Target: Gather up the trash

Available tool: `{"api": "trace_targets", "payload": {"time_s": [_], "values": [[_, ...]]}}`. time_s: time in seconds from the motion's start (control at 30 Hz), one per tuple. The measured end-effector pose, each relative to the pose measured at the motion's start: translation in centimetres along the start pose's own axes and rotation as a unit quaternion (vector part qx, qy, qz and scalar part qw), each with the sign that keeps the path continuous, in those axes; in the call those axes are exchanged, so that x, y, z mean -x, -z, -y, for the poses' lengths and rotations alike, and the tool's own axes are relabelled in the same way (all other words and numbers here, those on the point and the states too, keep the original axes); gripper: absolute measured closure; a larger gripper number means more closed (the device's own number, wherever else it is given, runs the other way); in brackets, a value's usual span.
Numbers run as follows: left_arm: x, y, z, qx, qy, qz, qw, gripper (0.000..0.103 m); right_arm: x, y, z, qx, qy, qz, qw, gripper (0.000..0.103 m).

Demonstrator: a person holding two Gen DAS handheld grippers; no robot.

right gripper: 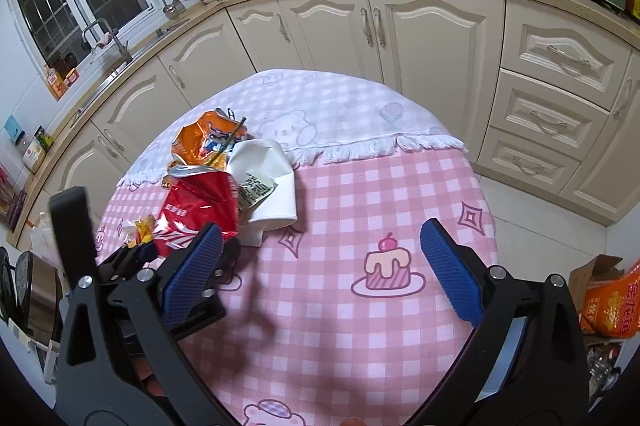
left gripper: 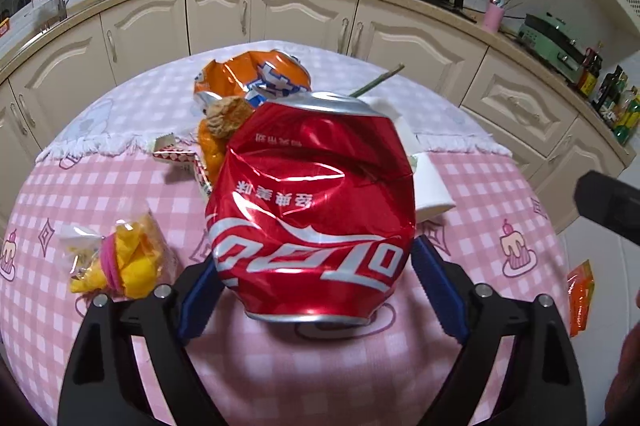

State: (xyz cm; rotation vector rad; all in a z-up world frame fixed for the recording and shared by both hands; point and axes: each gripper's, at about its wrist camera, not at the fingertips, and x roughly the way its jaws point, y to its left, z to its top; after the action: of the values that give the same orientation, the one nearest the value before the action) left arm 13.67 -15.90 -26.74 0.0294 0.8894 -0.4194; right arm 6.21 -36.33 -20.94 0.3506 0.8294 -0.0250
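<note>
Right now the left gripper (left gripper: pixel 316 290) stands wide, its blue pads on either side of a dented red can (left gripper: pixel 310 206) in the middle of the left wrist frame. The left pad lies against or just beside the can's lower edge; the right pad shows a small gap, so the can looks released, sitting upside down on the pink checked tablecloth (left gripper: pixel 480 186). The fisheye makes the contact on the left side hard to judge.

Behind the can, toward the upper middle of the frame, lies a crushed orange can (left gripper: pixel 248 74), with a brown crumpled scrap (left gripper: pixel 228 114) touching the red can's upper left. A white paper cup (left gripper: pixel 430 182) lies on its side just right of the can. At lower left sits a clear bag of yellow scraps (left gripper: pixel 120 258).

In the right wrist frame the right gripper (right gripper: pixel 320 266) is open over bare cloth, nothing between its pads, with a printed cake (right gripper: pixel 388 268) under it. The trash pile sits at middle left there.
</note>
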Motion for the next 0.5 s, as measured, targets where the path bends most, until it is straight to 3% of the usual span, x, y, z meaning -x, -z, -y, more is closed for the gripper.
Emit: {"api": "trace_targets", "payload": {"time_s": [0.5], "values": [[5.7, 2.6, -3.3, 0.034, 0.049, 0.023, 0.9979, 0.017, -3.1, 0.7, -2.6, 0.019, -0.03, -0.037, 0.999, 0.006]]}}
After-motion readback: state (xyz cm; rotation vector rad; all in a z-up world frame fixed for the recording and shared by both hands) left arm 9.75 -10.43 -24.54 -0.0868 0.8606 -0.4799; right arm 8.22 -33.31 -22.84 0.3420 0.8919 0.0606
